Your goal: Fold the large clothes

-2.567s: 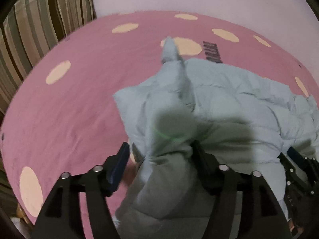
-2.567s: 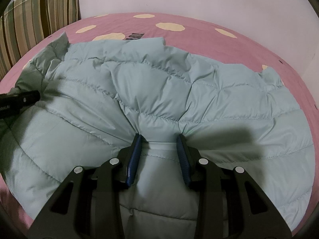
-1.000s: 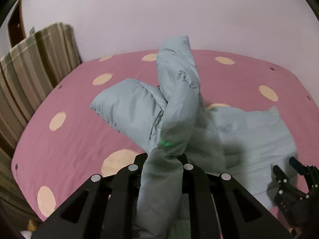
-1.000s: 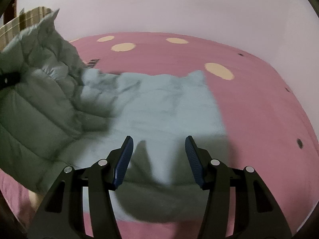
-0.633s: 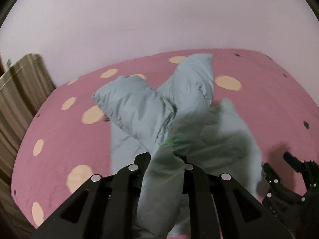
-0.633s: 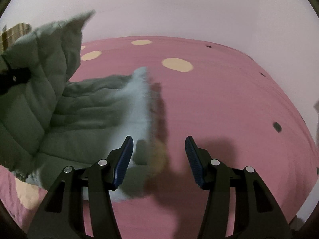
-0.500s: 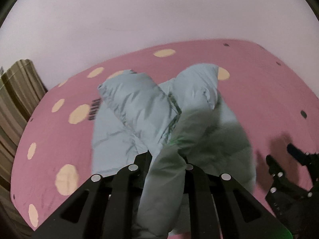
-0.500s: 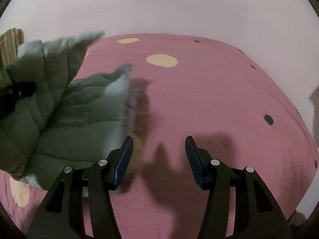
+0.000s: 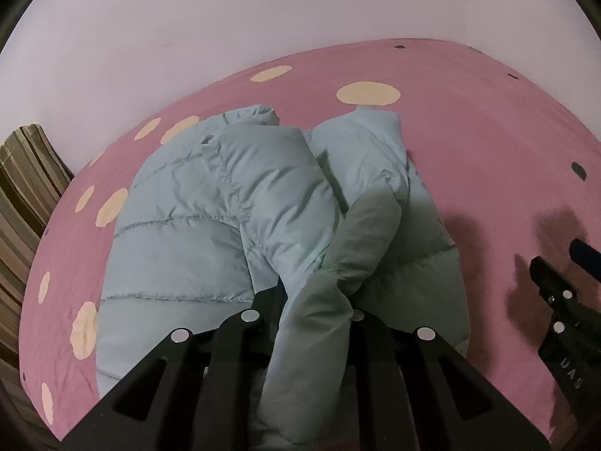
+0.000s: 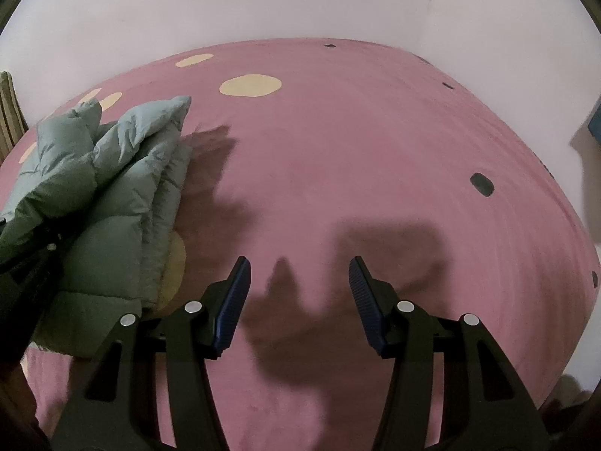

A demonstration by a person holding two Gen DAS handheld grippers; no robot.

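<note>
1. Jacket (image 9: 210, 233): half-folded on bed (image 9: 488, 143), sleeve pinched in left hand-held gripper (image 9: 315, 300).
2. Right hand-held gripper (image 10: 298, 300): jaws apart, empty, jacket leftward.
3. Risk: puffy fold may spring open on release.

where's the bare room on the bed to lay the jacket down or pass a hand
Free: the wide pink bedsheet right of the puffer jacket, from the open right gripper out to the wall. A narrower strip runs between the jacket and the striped cushion. Crowded: around the left gripper, shut on the jacket.
</note>
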